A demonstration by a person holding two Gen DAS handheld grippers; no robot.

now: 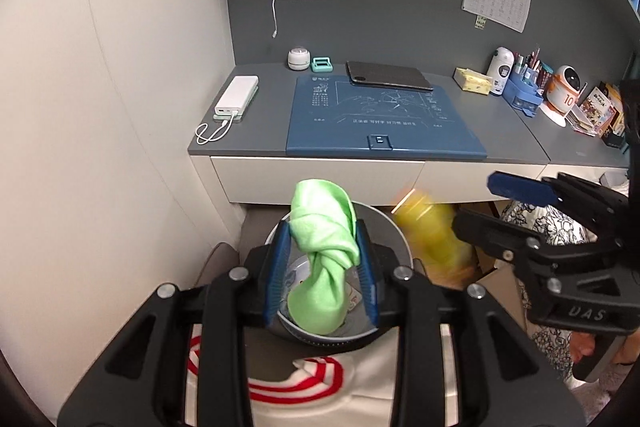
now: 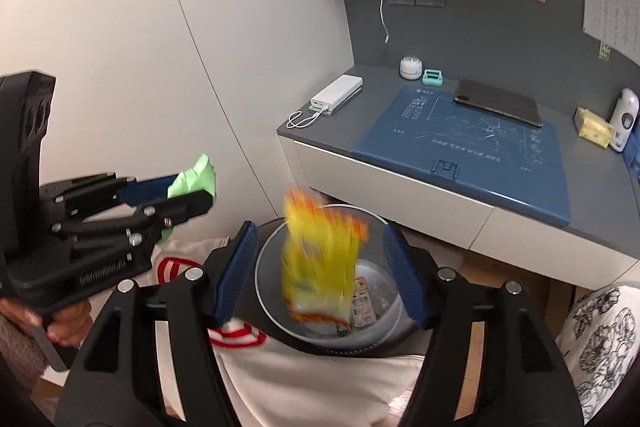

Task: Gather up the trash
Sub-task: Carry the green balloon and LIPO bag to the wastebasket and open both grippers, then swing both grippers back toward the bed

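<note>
**Yellow bag loose over the bin, green cloth held tight**

The right claw [image 2: 320, 275] is wide apart and holds nothing. The yellow bag [image 2: 320, 267] sits in the gap between its blue pads [image 2: 236, 275] but touches neither one. The bag is blurry. It hangs right over the open bin [image 2: 384, 331], with its low end inside the rim. Some small wrappers [image 2: 362, 301] lie at the bottom of the bin.

The left claw [image 1: 324, 275] squeezes a green cloth [image 1: 320, 255]. The cloth is knotted in the middle, and both blue pads press on its sides. Its top sticks up past the tips, and its round end hangs down over the bin [image 1: 384, 223]. From this side the yellow bag [image 1: 432, 239] is a blur just to the right of the bin, below the other claw [image 1: 508, 203].

A white cloth with red stripes [image 1: 296, 383] lies under both claws, near the bin. Past the bin is a grey desk [image 1: 260, 115] with a blue mat [image 1: 384, 119], a dark tablet [image 1: 388, 75] and a white power bank [image 1: 236, 95].
</note>
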